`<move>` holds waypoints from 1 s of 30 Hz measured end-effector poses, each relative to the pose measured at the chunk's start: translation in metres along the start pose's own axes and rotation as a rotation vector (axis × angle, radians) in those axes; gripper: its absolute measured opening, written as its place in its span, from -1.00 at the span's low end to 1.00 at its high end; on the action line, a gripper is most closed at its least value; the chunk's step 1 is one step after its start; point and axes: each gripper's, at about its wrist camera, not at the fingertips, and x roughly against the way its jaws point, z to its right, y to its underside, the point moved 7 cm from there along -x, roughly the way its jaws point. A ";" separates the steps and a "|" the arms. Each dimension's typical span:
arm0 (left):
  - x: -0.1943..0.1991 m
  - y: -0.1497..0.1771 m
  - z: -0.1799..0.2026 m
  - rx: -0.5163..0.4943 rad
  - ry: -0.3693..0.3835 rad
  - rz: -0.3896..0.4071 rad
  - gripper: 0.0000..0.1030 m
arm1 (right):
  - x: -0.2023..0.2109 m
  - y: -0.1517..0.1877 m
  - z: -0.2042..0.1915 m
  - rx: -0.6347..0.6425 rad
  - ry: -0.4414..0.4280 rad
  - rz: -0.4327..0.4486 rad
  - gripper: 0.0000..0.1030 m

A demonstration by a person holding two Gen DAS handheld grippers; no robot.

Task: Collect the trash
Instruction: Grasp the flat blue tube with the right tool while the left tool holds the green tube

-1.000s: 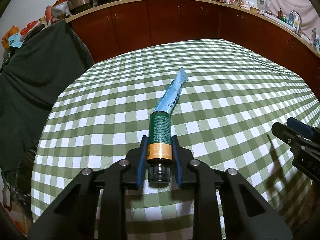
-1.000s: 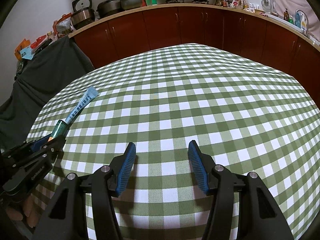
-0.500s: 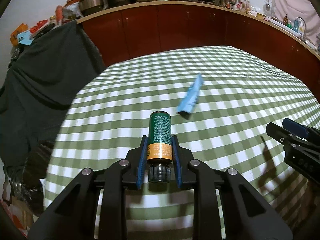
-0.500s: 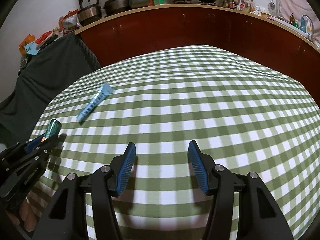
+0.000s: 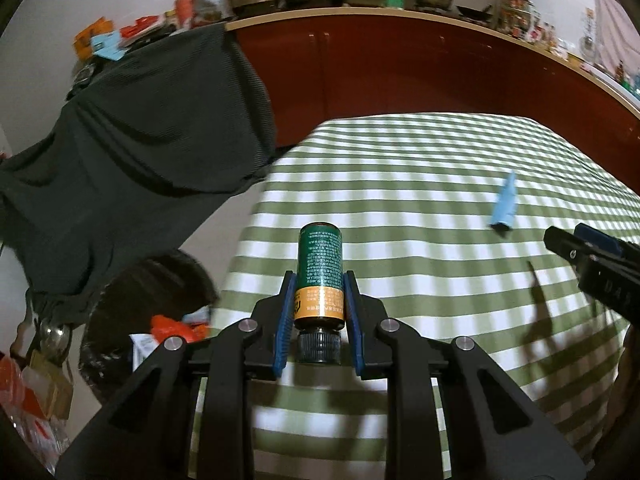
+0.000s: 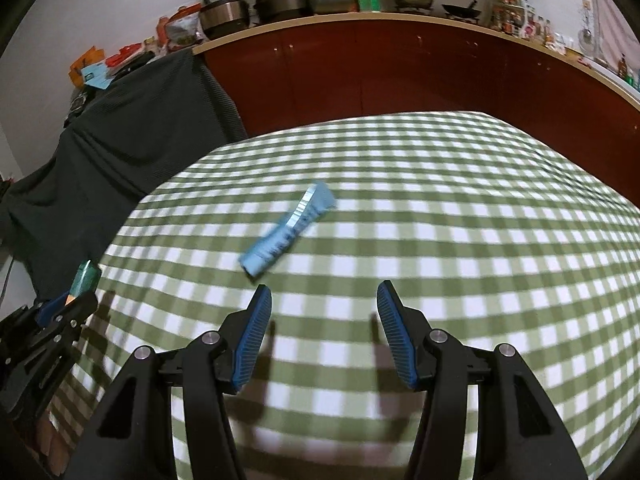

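My left gripper (image 5: 319, 300) is shut on a small green and orange bottle (image 5: 320, 276) with a black cap, held over the table's left edge. The bottle also shows in the right wrist view (image 6: 85, 278). A light blue wrapper (image 6: 288, 234) lies flat on the green checked tablecloth (image 6: 480, 240), just ahead and left of my right gripper (image 6: 324, 320), which is open and empty. The wrapper shows at the right in the left wrist view (image 5: 505, 206).
A black-lined trash bin (image 5: 148, 316) with orange and white litter stands on the floor left of the table. A dark cloth (image 5: 132, 140) is draped at the left. Red-brown cabinets (image 6: 400, 76) with pots on the counter run along the back.
My left gripper has swung left with the bottle, from over the wrapper to the table's left edge, bringing the bin into view. My right gripper has moved closer to the wrapper.
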 end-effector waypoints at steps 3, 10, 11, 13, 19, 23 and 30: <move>0.000 0.001 -0.024 0.025 -0.027 0.000 -0.55 | -0.008 -0.009 -0.013 0.013 -0.004 0.000 0.06; -0.002 0.005 -0.069 0.083 -0.078 -0.004 -0.55 | -0.030 -0.024 -0.029 0.027 0.020 -0.013 0.06; -0.003 0.005 -0.073 0.089 -0.082 -0.004 -0.55 | -0.033 -0.025 -0.028 0.027 0.028 -0.017 0.09; -0.005 0.005 -0.082 0.104 -0.089 -0.006 -0.55 | -0.039 -0.027 -0.028 0.029 0.055 -0.024 0.16; -0.012 0.007 -0.095 0.128 -0.090 -0.016 -0.55 | -0.050 -0.026 -0.020 0.034 0.082 -0.058 0.16; -0.017 0.007 -0.094 0.130 -0.080 -0.024 -0.55 | -0.048 -0.024 -0.018 0.054 0.086 -0.057 0.00; -0.016 0.007 -0.092 0.123 -0.076 -0.020 -0.55 | -0.036 -0.016 -0.005 0.023 0.030 -0.062 -0.56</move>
